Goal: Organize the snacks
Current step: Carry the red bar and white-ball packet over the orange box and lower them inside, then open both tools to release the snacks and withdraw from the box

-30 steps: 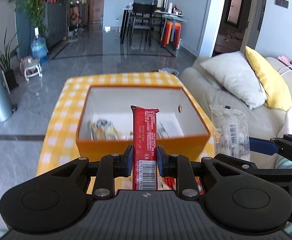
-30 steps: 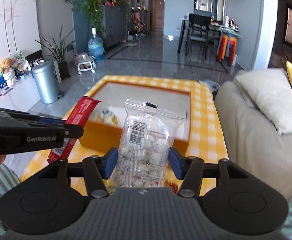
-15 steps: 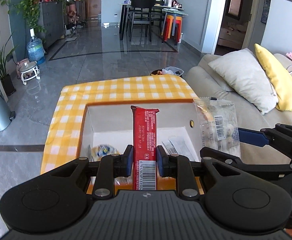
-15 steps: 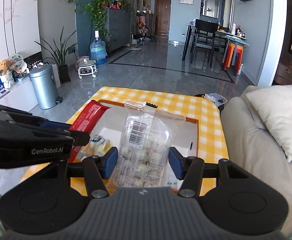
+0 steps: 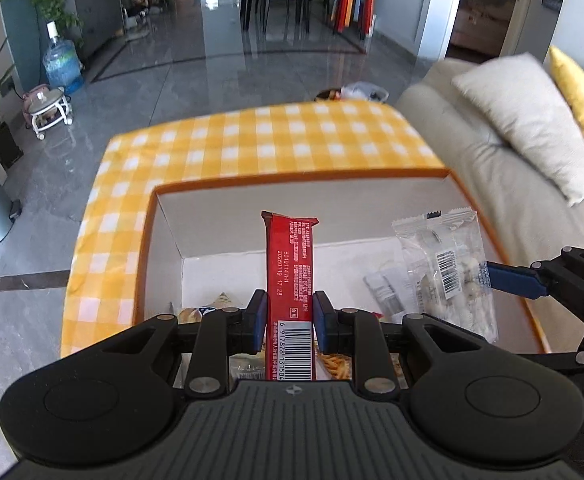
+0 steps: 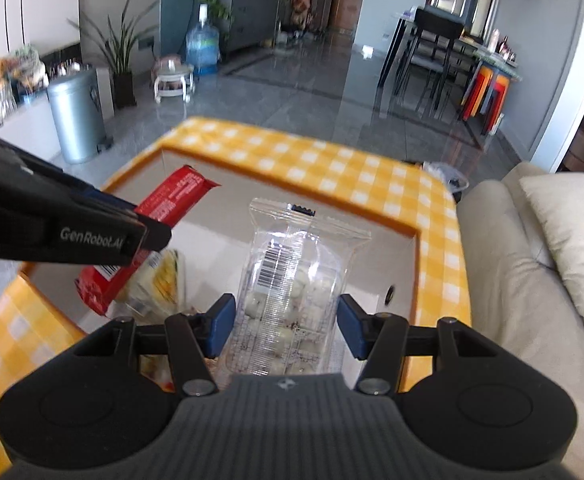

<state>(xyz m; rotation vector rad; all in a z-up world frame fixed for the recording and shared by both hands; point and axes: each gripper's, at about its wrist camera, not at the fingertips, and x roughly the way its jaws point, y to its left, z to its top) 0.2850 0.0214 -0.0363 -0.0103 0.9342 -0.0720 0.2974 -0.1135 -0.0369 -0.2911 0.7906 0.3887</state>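
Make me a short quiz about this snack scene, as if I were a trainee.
1. True or false: the left gripper is shut on the red snack bar.
2. What does the right gripper hold? A) clear packet of white candies B) a banana C) nothing
3. Fill in: both snacks hang over the open orange ____ on the yellow checked tablecloth.

Key: 1 true; 2 A; 3 box.
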